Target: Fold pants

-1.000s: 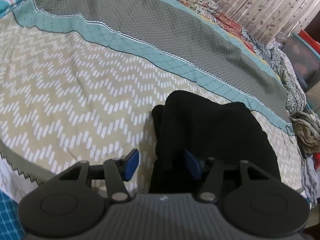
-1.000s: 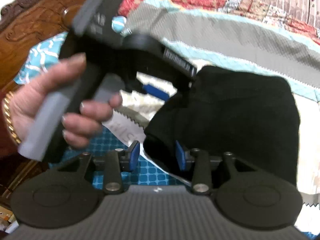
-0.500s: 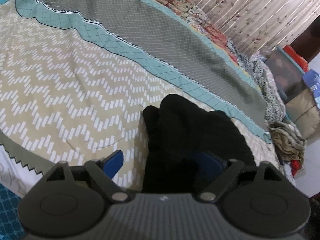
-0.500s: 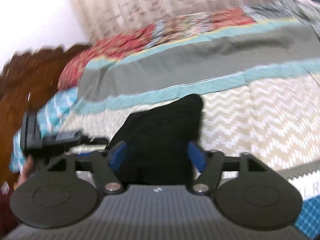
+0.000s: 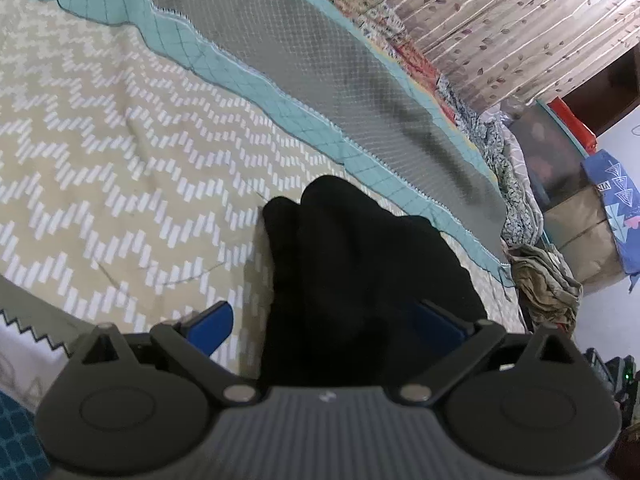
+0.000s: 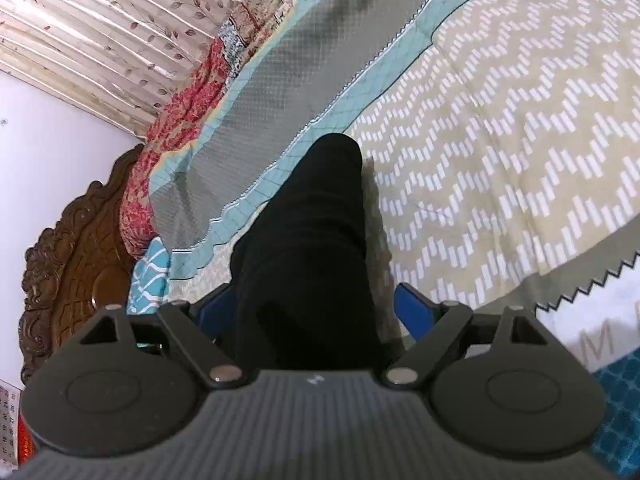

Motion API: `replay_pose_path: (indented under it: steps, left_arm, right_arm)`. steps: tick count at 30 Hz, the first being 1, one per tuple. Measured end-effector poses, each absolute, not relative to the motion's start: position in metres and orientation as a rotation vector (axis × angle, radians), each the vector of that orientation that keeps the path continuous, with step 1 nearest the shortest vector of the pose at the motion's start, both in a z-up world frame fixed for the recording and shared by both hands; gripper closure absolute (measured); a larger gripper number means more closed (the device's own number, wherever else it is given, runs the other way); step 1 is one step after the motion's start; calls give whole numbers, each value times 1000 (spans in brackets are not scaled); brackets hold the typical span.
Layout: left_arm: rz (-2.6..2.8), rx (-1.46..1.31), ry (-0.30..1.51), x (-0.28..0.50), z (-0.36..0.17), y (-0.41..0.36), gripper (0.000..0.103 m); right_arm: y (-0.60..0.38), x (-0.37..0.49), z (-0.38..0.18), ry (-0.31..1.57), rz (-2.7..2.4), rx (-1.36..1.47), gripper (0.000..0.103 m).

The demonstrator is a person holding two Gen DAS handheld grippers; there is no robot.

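The black pants [image 5: 352,264] lie as a folded bundle on the beige zigzag bedspread [image 5: 120,168]. My left gripper [image 5: 324,328] is open, its blue pads wide apart on either side of the bundle's near end. In the right wrist view the pants [image 6: 312,240] stretch away as a long narrow black bundle. My right gripper [image 6: 316,312] is open too, its blue pads standing apart on both sides of the cloth. The near edge of the pants is hidden under both gripper bodies.
A grey and teal quilt band [image 5: 320,80] runs across the bed beyond the pants. Leaf-print curtains [image 5: 500,20] hang behind. A pile of clothes [image 5: 544,280] and boxes [image 5: 580,216] stand at the bed's right end. A carved wooden headboard [image 6: 72,248] is at left.
Both grippers have opened wider around the pants. The right gripper swung from facing the left hand and gripper to looking along the bundle. The left view tilted slightly towards the bed's right end.
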State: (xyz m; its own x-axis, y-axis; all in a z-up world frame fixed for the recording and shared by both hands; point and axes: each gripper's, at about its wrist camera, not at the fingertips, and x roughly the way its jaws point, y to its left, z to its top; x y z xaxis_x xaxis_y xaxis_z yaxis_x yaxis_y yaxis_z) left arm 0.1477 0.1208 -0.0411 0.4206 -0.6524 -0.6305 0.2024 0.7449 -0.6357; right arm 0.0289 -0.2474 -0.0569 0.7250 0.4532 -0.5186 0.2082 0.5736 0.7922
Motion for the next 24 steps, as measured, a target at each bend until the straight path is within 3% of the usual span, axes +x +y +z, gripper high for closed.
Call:
replay_pose_path:
  steps: [15,18,24]
  left_arm:
    - [-677,-596,1133,163,-83,83,0]
    - [-681,-607,1146,170,-88,75,1]
    - [-733,-649,1152,182,-95,74,2]
  right_arm:
    - [-250,69,-89,878,299,1041,15]
    - [-252,80,-103,914,331,1124,7]
    - [-259,89,-108,950,389,1183,6]
